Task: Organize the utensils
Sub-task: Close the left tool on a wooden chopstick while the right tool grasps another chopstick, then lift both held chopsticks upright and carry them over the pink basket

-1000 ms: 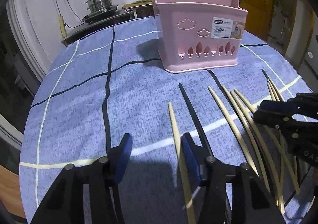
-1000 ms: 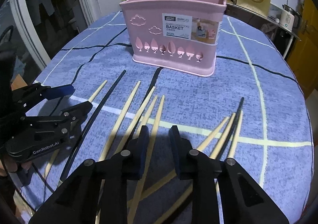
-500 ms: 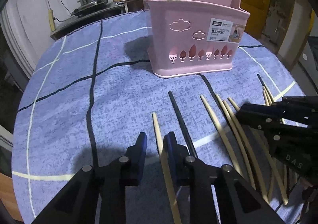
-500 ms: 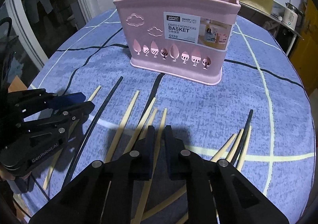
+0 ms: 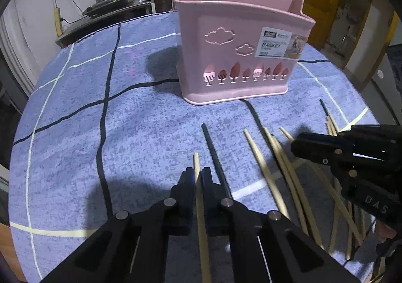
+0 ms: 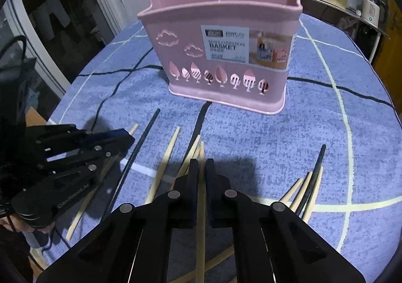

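Left wrist view: left gripper (image 5: 198, 177) pinches a pale chopstick (image 5: 201, 210), leftmost of the row.
Right gripper (image 6: 199, 170): clamped on another pale stick (image 6: 200, 210), mid-row.
Basket (image 5: 241, 56): pink, far centre, upright.
Risk: thin sticks may pivot in the pads on lifting; neighbours touching the right stick may drag along.

Basket (image 5: 241, 56) stands on the table (image 5: 75, 132) toward its far side, and before it the chopsticks (image 5: 261, 157) lie fanned on the cloth, tips toward the basket. Left gripper (image 5: 198, 177) sits at the left end of the spread, one chopstick (image 5: 201, 207) between its fingers, a dark chopstick (image 5: 213, 152) just to its right. Right gripper (image 6: 201, 167) is further right, among the middle sticks with one stick (image 6: 201, 207) between its fingers, and a small cluster (image 6: 309, 187) lies apart at the far right.
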The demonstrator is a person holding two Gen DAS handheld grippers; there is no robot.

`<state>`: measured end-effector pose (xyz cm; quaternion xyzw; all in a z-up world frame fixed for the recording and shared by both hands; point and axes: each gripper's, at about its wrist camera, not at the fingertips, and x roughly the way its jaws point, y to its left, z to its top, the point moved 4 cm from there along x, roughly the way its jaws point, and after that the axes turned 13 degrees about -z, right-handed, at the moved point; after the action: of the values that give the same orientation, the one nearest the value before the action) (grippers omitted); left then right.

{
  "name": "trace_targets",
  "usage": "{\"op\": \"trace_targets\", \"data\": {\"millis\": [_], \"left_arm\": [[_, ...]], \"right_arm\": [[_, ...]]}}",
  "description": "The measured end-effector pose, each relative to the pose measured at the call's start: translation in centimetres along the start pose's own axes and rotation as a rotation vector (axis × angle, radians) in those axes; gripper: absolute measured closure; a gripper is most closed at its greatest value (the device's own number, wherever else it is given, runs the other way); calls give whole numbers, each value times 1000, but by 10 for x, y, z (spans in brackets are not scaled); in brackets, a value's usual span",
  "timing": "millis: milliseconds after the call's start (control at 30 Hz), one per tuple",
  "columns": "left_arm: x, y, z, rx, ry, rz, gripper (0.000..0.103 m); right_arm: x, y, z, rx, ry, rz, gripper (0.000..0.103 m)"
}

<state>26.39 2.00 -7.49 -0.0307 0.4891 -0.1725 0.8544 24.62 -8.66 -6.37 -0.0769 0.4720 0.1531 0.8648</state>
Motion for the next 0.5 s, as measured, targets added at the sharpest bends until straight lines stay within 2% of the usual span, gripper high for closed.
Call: {"op": "trace_targets", "data": {"millis": [133,500], "left_arm": [[-13,-5,3,6,-32,-16,98],[-95,-32,27,66,-196,-48,98]], "right_arm": [[-15,-3,5,5,-26,12,98],[-70,-3,28,21,-150,31,98]]}}
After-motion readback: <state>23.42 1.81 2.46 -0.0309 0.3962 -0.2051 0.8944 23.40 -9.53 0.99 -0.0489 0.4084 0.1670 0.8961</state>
